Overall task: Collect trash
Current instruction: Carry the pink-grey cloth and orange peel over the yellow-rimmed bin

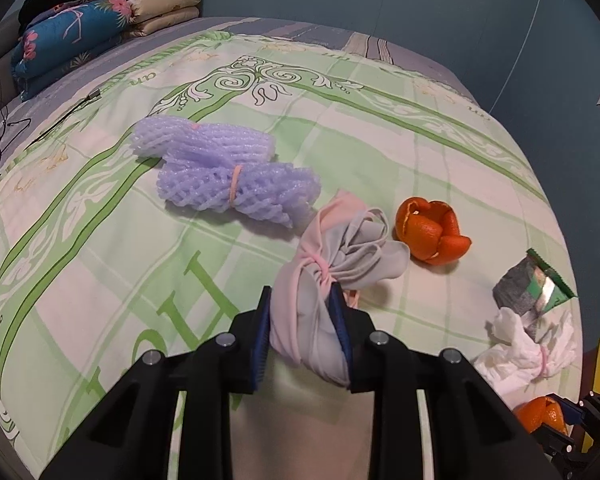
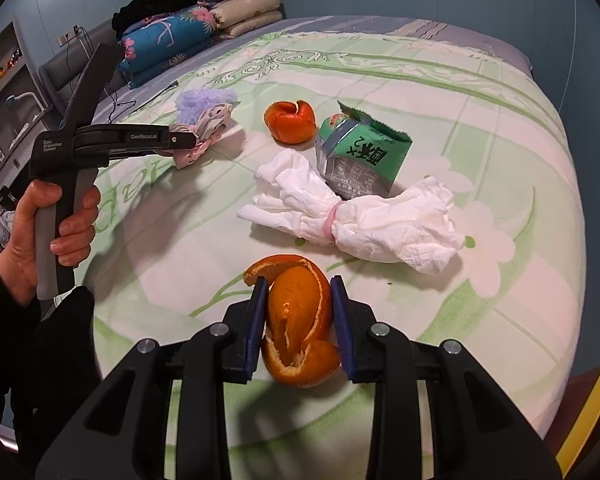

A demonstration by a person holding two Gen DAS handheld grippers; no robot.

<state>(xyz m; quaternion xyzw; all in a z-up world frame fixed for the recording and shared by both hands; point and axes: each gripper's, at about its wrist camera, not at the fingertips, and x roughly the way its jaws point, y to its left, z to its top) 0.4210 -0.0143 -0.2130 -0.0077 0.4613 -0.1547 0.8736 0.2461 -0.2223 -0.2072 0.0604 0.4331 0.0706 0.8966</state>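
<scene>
Fisheye curvature bends the bed point(image 1: 100, 240) in both views, and the black claw bodies cover its near edge. In the left wrist view the right claw point(image 1: 576, 416) shows only as a corner at the bottom right, with a scrap of orange peel point(image 1: 540, 414) against its blue pad.

The left claw point(image 1: 304, 328) is partly closed, its blue pads pressing both sides of a pink and grey cloth bundle point(image 1: 332, 264) cinched by a pink band; the bundle's loose ends fan out ahead of the fingertips. The right claw point(image 2: 300, 320) is likewise narrowed onto a curled orange peel point(image 2: 300, 320), pith side partly showing, standing between the pads.

Ahead and left of the left claw lie purple foam fruit nets point(image 1: 224, 176) tied with an orange band. Ahead and right of it sits a second orange peel point(image 1: 430, 232), cupped like a shell. Just ahead of the right claw lies a white tissue wad point(image 2: 352, 216) banded in pink, and beyond that a torn green carton point(image 2: 360, 152), touching the tissue.
</scene>
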